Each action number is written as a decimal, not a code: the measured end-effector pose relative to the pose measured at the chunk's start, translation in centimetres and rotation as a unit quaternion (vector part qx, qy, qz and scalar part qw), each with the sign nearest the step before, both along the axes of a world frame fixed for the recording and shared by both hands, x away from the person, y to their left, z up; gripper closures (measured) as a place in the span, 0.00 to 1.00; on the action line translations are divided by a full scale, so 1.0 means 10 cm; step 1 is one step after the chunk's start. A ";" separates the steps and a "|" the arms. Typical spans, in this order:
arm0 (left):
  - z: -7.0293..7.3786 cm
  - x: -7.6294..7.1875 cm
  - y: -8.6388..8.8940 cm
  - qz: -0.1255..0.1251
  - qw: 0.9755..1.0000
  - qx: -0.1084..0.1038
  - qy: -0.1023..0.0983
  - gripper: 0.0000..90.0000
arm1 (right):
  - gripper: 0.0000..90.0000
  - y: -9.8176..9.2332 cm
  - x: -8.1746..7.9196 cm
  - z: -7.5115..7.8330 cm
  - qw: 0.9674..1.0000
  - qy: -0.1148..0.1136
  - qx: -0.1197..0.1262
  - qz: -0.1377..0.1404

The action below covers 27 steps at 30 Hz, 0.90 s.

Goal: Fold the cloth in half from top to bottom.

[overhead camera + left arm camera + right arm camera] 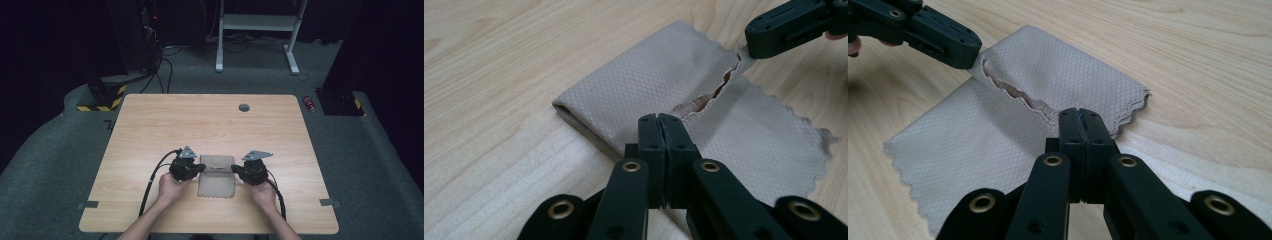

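Note:
A beige cloth (216, 181) with a fine diamond weave and scalloped edges lies on the wooden table (165, 125), near its front middle. Its far part is folded back over itself (649, 75). My left gripper (202, 167) is shut on the folded layer's scalloped edge at the cloth's left side, jaws pressed together (658, 120). At the cloth's right side my right gripper (235, 169) is shut on the same edge (1080, 117). In each gripper view the other gripper (791, 25) (943, 37) pinches the cloth's opposite corner. A hand holds each gripper.
A round grey grommet (244, 107) sits in the table's far edge. On the floor behind are a red can (310, 103), a white desk frame (255, 22) and yellow-and-black striped stand bases (100, 100). Cables trail from both grippers toward the front edge.

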State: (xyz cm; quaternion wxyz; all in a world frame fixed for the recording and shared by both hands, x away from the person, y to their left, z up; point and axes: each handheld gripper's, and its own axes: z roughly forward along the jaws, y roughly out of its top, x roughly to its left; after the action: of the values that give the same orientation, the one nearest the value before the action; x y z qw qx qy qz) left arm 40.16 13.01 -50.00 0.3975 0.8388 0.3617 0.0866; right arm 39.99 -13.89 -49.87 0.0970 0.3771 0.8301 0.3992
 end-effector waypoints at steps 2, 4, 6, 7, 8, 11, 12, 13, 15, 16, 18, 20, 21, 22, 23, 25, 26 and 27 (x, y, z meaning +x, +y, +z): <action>-0.01 -0.02 0.01 -0.001 1.000 -0.001 0.001 0.99 | 1.00 0.00 -0.02 0.00 1.000 -0.002 -0.001 0.004; -0.01 -0.03 0.02 -0.001 1.000 -0.001 0.000 0.99 | 0.99 0.01 -0.05 0.01 1.000 -0.004 -0.001 0.007; -0.01 -0.05 0.03 0.000 1.000 -0.005 0.002 0.99 | 0.99 0.01 -0.07 0.01 1.000 -0.003 0.000 0.009; -0.01 -0.06 0.03 -0.001 1.000 -0.005 0.002 0.99 | 1.00 0.01 -0.08 0.01 1.000 -0.002 0.001 0.010; -0.02 -0.07 0.03 0.000 1.000 -0.008 0.003 0.99 | 1.00 0.01 -0.09 0.01 1.000 -0.004 0.001 0.011; -0.02 -0.09 0.04 -0.004 1.000 -0.003 0.001 0.98 | 1.00 0.01 -0.12 0.00 1.000 -0.002 0.005 0.014; -0.02 -0.09 0.04 -0.004 1.000 -0.003 0.001 0.98 | 1.00 0.00 -0.13 0.00 1.000 -0.002 0.006 0.015; -0.03 -0.11 0.04 -0.005 1.000 -0.002 0.003 0.98 | 1.00 0.00 -0.15 -0.01 1.000 0.000 0.005 0.017; -0.04 -0.13 0.03 -0.005 1.000 -0.004 0.002 0.98 | 1.00 0.00 -0.17 -0.02 1.000 0.000 0.006 0.019; -0.04 -0.14 0.03 -0.005 1.000 -0.005 0.005 0.98 | 1.00 -0.01 -0.18 -0.02 1.000 0.002 0.007 0.018; -0.05 -0.15 0.03 -0.007 1.000 -0.006 0.005 0.98 | 1.00 -0.01 -0.20 -0.03 1.000 0.004 0.008 0.018; -0.07 -0.18 0.03 -0.009 1.000 -0.006 0.007 0.98 | 1.00 -0.02 -0.23 -0.03 1.000 0.005 0.010 0.022; -0.07 -0.19 0.03 -0.009 1.000 -0.007 0.008 0.98 | 1.00 -0.02 -0.25 -0.04 1.000 0.005 0.011 0.023; -0.07 -0.20 0.04 -0.009 1.000 -0.008 0.008 0.98 | 0.99 -0.02 -0.26 -0.03 1.000 0.005 0.011 0.024; -0.07 -0.21 0.04 -0.009 1.000 -0.008 0.007 0.98 | 1.00 -0.02 -0.27 -0.03 1.000 0.003 0.011 0.025; -0.08 -0.23 0.05 -0.011 1.000 -0.009 0.008 0.98 | 1.00 -0.02 -0.30 -0.03 1.000 0.002 0.012 0.027; -0.09 -0.25 0.05 -0.011 1.000 -0.010 0.010 0.98 | 1.00 -0.02 -0.31 -0.03 1.000 0.001 0.013 0.028; -0.09 -0.27 0.05 -0.011 1.000 -0.011 0.011 0.98 | 0.99 -0.02 -0.33 -0.03 0.999 0.002 0.013 0.030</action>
State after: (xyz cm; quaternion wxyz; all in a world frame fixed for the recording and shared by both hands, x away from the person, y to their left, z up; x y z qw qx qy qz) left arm 37.50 13.55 -50.94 0.4039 0.8392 0.3575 0.0693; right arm 36.71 -14.13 -50.21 0.0787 0.3538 0.8358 0.4123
